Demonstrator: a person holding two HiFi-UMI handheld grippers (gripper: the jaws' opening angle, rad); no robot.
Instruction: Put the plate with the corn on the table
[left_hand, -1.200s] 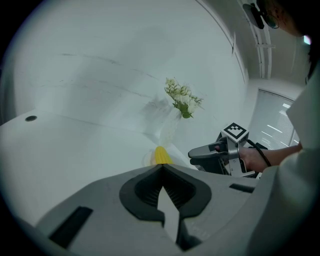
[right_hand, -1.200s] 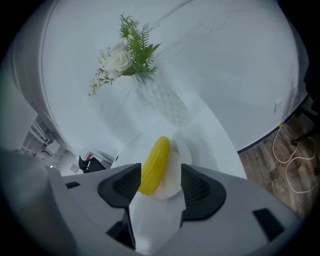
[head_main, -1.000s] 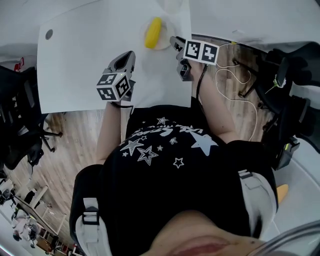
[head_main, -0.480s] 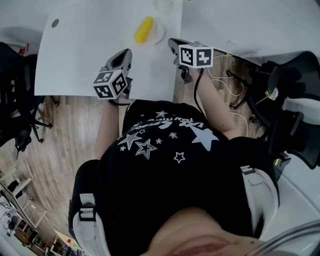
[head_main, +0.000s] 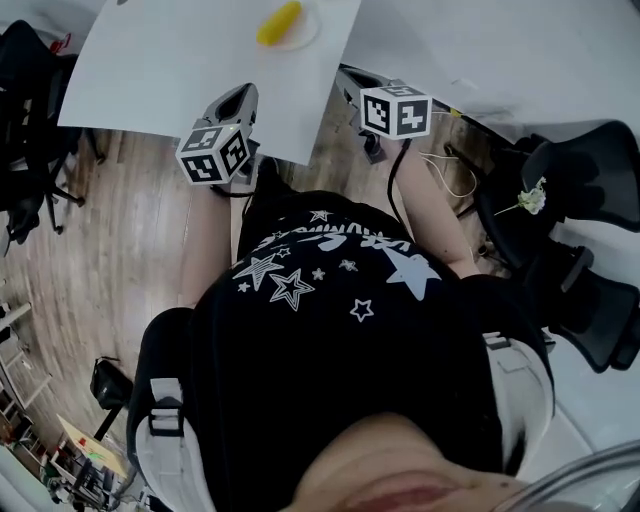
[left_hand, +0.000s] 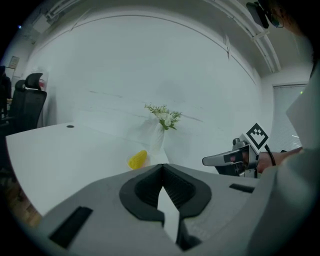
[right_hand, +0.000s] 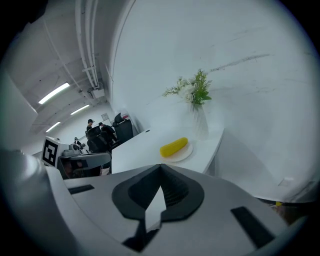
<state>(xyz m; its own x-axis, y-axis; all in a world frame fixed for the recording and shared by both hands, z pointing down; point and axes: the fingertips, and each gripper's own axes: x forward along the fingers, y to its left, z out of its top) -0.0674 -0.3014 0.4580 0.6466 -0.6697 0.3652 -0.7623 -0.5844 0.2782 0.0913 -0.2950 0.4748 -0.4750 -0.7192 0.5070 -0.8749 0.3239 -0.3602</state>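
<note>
While the corn (head_main: 278, 22) lies on its plate (head_main: 301, 38) near the right edge of the white table (head_main: 180, 70) in the head view, long axis slanting up-right, black chairs (head_main: 25, 120) stand alongside. Left gripper view: left gripper (left_hand: 162, 167) pinched closed, empty — a flower vase (left_hand: 157, 137) stands behind the corn. Right gripper view: right gripper (right_hand: 161, 169) likewise closed, empty, plate straight ahead.

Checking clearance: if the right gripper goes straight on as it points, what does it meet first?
Likely the plate with the corn on the table, just above the tips of the shut right gripper. Depth is unclear; it could catch the table edge first.
</note>
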